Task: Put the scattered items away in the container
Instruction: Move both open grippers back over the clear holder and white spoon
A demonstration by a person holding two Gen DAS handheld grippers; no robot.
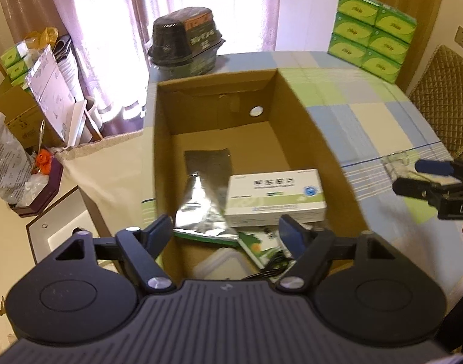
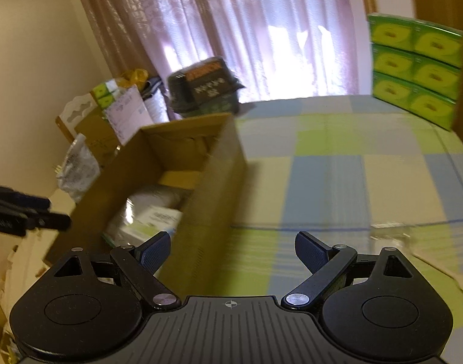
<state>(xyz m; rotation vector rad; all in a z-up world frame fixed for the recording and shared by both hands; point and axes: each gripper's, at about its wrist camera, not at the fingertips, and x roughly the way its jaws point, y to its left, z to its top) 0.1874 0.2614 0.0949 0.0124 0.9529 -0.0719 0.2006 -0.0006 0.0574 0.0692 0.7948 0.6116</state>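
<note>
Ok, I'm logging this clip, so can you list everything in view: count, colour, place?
cardboard box: one, brown, open, on the table
medicine carton: one, white-green, inside the box
foil pouch: one, silver, inside the box, beside the carton
green packet: one, inside the box, near end
white tub: one, inside the box, near end
clear plastic item: one, on the tablecloth right of the box
tissue packs: six, green, stacked at the far right
black bowl: one, behind the box
tablecloth: one, blue-green-cream checks
left tool: open, above the box
right tool: open, over the tablecloth
</note>
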